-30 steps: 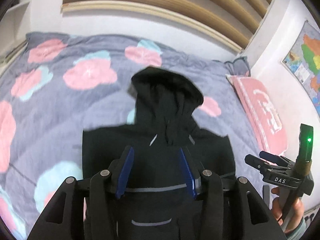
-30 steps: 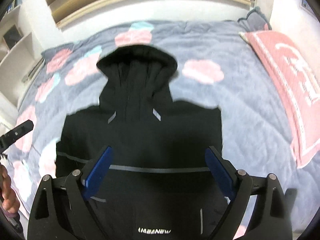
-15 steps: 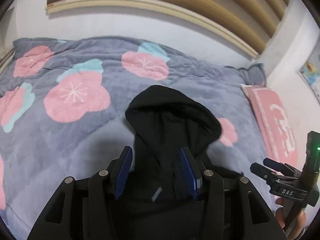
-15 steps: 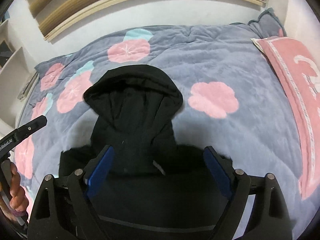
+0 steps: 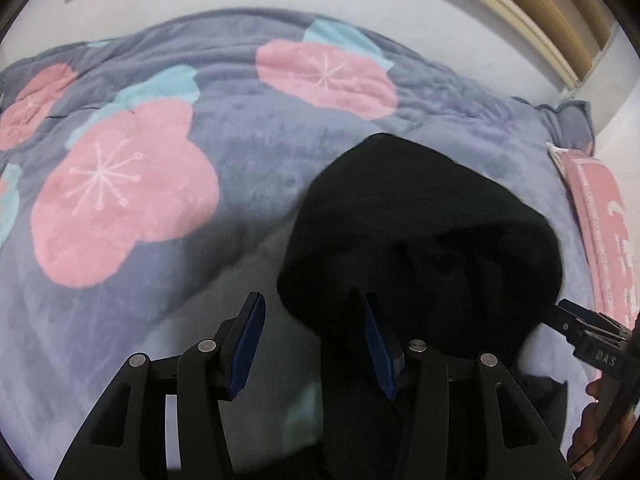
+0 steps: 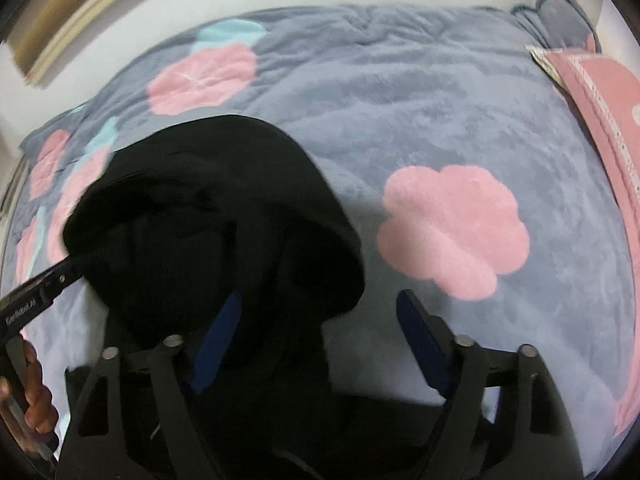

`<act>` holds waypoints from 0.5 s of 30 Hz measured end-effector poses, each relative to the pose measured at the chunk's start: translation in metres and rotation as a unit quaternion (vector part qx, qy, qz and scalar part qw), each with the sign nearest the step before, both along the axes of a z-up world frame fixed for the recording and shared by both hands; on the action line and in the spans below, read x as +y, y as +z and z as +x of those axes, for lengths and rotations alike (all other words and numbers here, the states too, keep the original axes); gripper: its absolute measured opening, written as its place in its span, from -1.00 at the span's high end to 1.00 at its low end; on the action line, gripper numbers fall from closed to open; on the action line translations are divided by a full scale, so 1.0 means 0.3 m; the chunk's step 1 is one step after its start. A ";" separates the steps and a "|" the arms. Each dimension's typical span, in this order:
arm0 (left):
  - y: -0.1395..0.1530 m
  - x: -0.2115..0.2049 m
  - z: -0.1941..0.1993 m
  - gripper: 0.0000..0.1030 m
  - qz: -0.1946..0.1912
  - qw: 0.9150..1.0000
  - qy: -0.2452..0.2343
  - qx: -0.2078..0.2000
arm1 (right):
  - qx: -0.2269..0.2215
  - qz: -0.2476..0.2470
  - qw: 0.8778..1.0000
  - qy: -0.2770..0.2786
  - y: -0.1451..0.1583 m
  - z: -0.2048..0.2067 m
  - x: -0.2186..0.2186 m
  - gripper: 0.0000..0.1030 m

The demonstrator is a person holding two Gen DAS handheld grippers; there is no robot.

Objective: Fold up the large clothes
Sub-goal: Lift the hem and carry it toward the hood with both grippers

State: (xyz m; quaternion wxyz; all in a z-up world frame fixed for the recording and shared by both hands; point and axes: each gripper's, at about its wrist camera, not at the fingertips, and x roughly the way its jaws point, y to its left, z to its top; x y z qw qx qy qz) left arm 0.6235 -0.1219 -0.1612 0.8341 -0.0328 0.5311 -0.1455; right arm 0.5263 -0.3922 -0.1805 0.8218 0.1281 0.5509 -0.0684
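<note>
Both grippers have dropped toward the black hoodie's hood (image 5: 420, 240), lying on the flowered blanket (image 5: 240, 152). Left gripper (image 5: 312, 344) half-open; right gripper (image 6: 316, 344) has just been narrowing, straddling the hood's right edge ungripped. A hood fold looks imminent.

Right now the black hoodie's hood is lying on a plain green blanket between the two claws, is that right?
Not quite. The blanket is grey with pink flowers, not plain green; the left wrist view shows it. The black hoodie's hood does lie on it, between the left claw and right claw.
</note>
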 end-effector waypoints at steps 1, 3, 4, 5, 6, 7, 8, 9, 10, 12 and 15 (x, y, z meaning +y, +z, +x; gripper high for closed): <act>-0.014 0.003 0.022 0.02 0.004 1.000 0.007 -0.004 | 0.006 0.008 1.000 0.001 -0.017 0.018 -0.004 0.14; -0.025 0.040 0.063 0.59 0.001 0.999 0.033 -0.009 | 0.011 0.004 1.000 -0.010 -0.036 0.048 -0.038 0.86; -0.021 0.074 0.079 0.68 -0.023 0.999 0.041 -0.003 | -0.004 0.017 0.999 -0.031 -0.013 0.046 -0.090 0.88; -0.011 0.122 0.085 0.69 -0.067 0.996 0.050 0.006 | -0.029 0.062 0.996 -0.049 0.015 0.030 -0.138 0.88; 0.007 0.172 0.079 0.68 -0.118 0.991 0.057 0.009 | -0.053 0.111 0.991 -0.061 0.039 0.008 -0.179 0.89; 0.024 0.201 0.065 0.68 -0.143 0.988 0.056 0.008 | -0.076 0.145 0.985 -0.063 0.066 -0.022 -0.202 0.89; 0.044 0.215 0.037 0.67 -0.153 0.987 0.050 0.002 | -0.082 0.139 0.985 -0.057 0.082 -0.037 -0.195 0.89; 0.051 0.217 0.014 0.67 -0.153 0.987 0.046 -0.002 | -0.084 0.117 0.989 -0.047 0.091 -0.048 -0.174 0.89; 0.049 0.217 -0.004 0.67 -0.149 0.988 0.043 -0.002 | -0.081 0.092 0.992 -0.036 0.089 -0.053 -0.148 0.89; -0.020 0.220 -0.015 0.63 -0.116 0.992 0.049 0.014 | -0.065 0.060 0.996 -0.012 0.042 -0.053 -0.107 0.89; -0.222 0.220 0.043 0.61 -0.080 0.990 0.054 0.106 | -0.017 0.068 0.997 -0.008 -0.097 -0.024 -0.102 0.87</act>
